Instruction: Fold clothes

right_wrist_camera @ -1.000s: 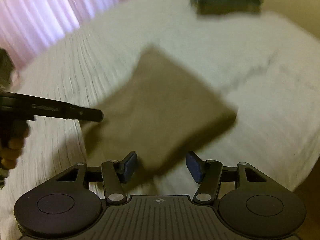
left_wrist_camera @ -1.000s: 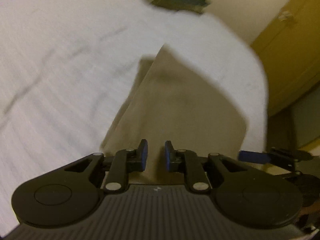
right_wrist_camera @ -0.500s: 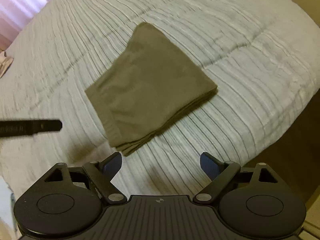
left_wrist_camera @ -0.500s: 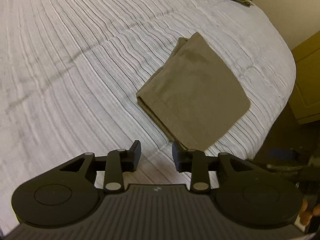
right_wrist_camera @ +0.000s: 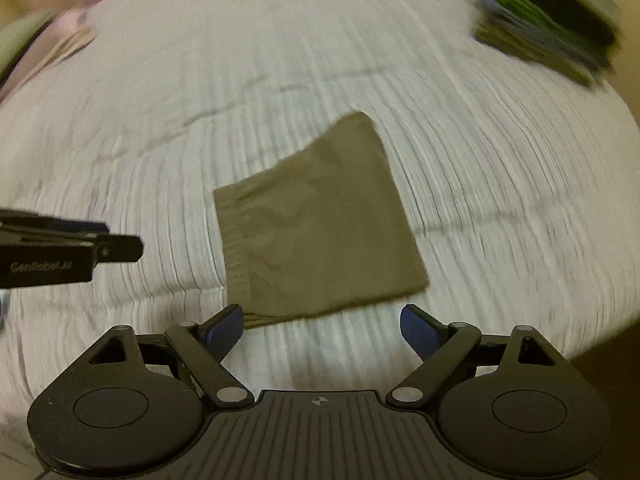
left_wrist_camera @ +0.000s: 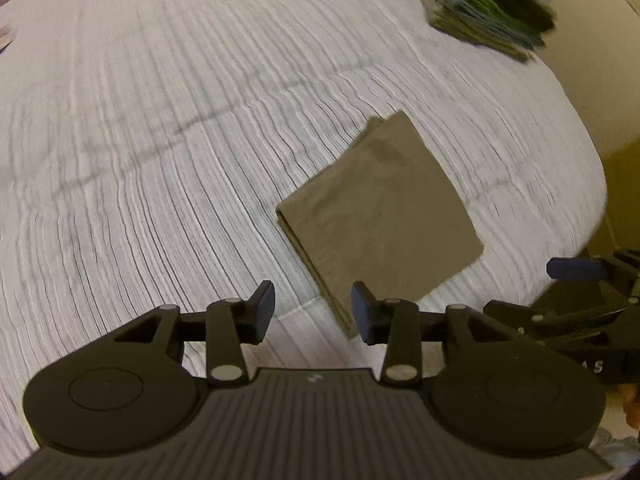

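Observation:
A folded olive-brown garment lies flat on the white ribbed bedspread, near the bed's corner. My left gripper hangs above the cloth's near corner; its jaws are opening and nothing is between them. My right gripper stands wide open above the garment's near edge, holding nothing. The right gripper's blue-padded fingers show at the right edge of the left wrist view. In the right wrist view the left gripper's body reaches in from the left.
A stack of folded clothes, green, dark and grey, sits at the far right of the bed. The bed edge drops off at the right toward a yellow-brown cabinet. Pinkish fabric lies at the far left.
Both grippers let go of the folded garment and rose away from it; it now lies smaller in view. The jaws of both widened, and both wrists rolled.

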